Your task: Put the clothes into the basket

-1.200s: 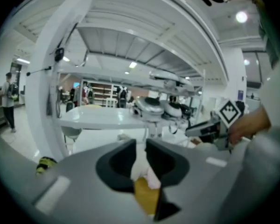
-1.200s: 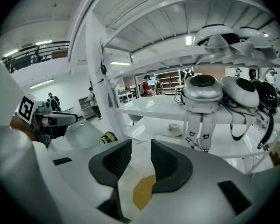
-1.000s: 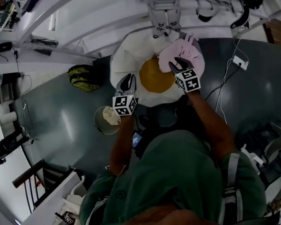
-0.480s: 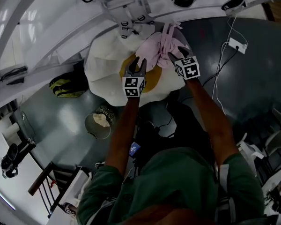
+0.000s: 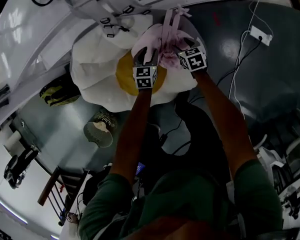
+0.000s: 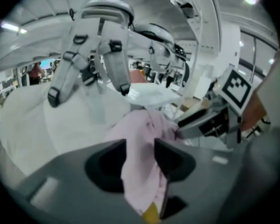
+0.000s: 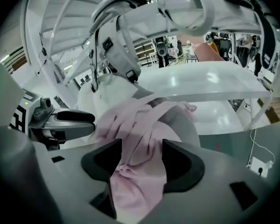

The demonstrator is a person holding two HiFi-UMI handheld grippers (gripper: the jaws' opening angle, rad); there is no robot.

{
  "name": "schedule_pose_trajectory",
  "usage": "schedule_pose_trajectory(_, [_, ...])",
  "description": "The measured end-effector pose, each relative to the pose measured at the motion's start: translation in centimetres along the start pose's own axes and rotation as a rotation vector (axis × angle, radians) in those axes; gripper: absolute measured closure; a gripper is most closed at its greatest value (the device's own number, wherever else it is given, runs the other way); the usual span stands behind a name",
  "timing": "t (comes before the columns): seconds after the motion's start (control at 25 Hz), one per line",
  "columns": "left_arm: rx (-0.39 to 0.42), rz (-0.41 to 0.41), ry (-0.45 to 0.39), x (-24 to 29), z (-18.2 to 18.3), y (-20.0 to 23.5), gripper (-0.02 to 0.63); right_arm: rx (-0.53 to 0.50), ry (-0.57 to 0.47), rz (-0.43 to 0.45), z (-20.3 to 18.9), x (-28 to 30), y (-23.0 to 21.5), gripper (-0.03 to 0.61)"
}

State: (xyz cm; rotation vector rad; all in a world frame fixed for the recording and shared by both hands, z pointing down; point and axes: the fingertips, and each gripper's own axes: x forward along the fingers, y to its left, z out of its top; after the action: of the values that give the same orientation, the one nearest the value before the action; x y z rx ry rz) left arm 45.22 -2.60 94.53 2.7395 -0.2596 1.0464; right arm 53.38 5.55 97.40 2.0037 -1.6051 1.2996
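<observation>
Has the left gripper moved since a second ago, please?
Yes: the left gripper went from the basket's near rim to its middle; its jaws have just been opening, cloth between them.

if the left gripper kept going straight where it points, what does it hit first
The pink garment, lying between the jaws of the left gripper, which have just been opening; past it probably the white basket, depth unclear.

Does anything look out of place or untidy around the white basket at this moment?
Yes. The pink garment sits bunched at the white basket's far edge, seemingly not fully inside, and its thin strips trail past the rim. The left gripper and right gripper have just been opening, the cloth between their jaws.
</observation>
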Motion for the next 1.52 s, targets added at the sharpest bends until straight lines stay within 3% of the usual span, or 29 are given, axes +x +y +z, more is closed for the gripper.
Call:
schedule_pose_trajectory(0.2, [0.004,-0.005,0.072,3.5,-3.3,0.2,0.426,-0.024,0.062,-0.009,-2.8,4.6,-0.1,0.337])
schedule_pose_trajectory(0.28, [-0.015,0.004,0.111,4.1,-4.5,0.6,0.454,-0.032,0.082,-0.035,-3.0,5.2,-0.3,0.345])
schedule_pose_trajectory(0.32, [-0.028,0.002,0.122,4.3,-4.7,0.8,0.541,-0.040,0.094,-0.039,-3.0,5.2,-0.4,0.404])
schedule_pose_trajectory(0.36, [-0.039,-0.004,0.126,4.3,-4.6,0.9,0.585,-0.046,0.104,-0.037,-2.9,5.2,-0.4,0.485])
schedule_pose_trajectory(0.4, [-0.048,-0.012,0.128,4.2,-4.4,0.8,0.592,-0.047,0.108,-0.028,-2.8,5.0,-0.3,0.522])
schedule_pose_trajectory(0.48, [-0.062,-0.016,0.117,3.3,-3.7,0.6,0.597,-0.045,0.095,-0.012,-2.7,4.1,0.2,0.533])
schedule_pose_trajectory(0.8, [-0.123,0.016,0.008,-5.5,-0.9,0.0,0.598,-0.129,-0.077,0.019,0.6,-2.9,6.4,0.537])
schedule_pose_trajectory(1.08, [-0.184,0.043,-0.089,-15.5,2.5,0.3,0.598,-0.212,-0.223,0.036,6.2,-11.1,13.7,0.537])
schedule_pose_trajectory(1.52, [-0.198,0.121,-0.336,-33.1,10.1,5.8,0.598,-0.346,-0.382,0.122,14.5,-20.9,28.8,0.537])
